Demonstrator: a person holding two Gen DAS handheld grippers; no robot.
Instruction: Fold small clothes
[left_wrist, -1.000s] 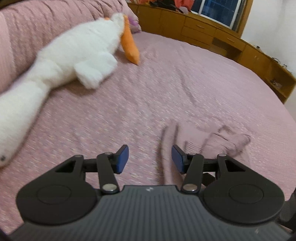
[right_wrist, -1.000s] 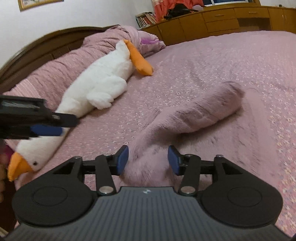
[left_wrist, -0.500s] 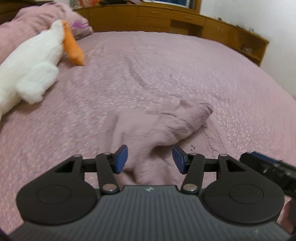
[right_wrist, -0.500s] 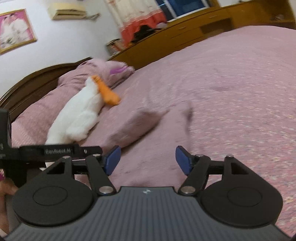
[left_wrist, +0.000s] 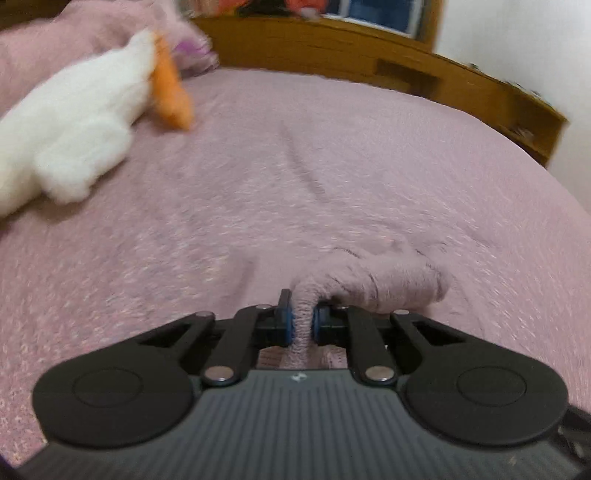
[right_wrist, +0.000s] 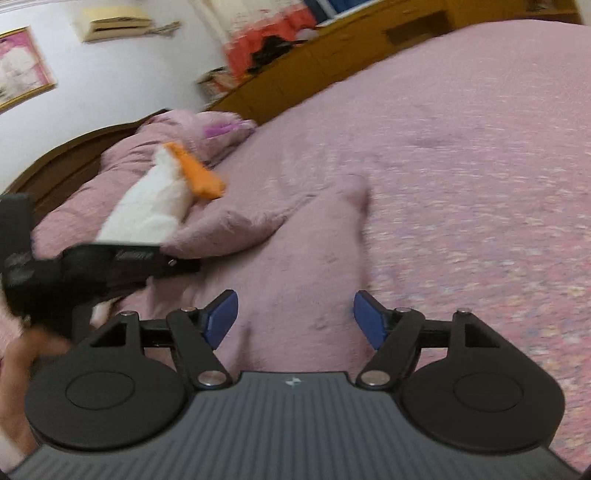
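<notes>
- One fuzzy pink garment (right_wrist: 295, 258) lies on the bed (right_wrist: 480, 166), on the pink bedspread, near the edge closest to the cameras; its sleeve (right_wrist: 229, 229) runs long-axis toward the headboard side, cuff end toward the plush goose.
- Left gripper (left_wrist: 303, 321): clenched on a bunched fold of the garment (left_wrist: 369, 284), blue pads pressing the fabric from both sides.
- Right gripper (right_wrist: 295, 317): jaws spread wide and opening; garment fabric lies below and between them, pads not pressing it.
- One white plush goose (left_wrist: 74, 125) with orange beak lies toward the headboard end, well apart from the garment.
- Both views motion-blurred; the garment's type and full outline cannot be determined, its near part hidden behind the gripper bodies.
</notes>
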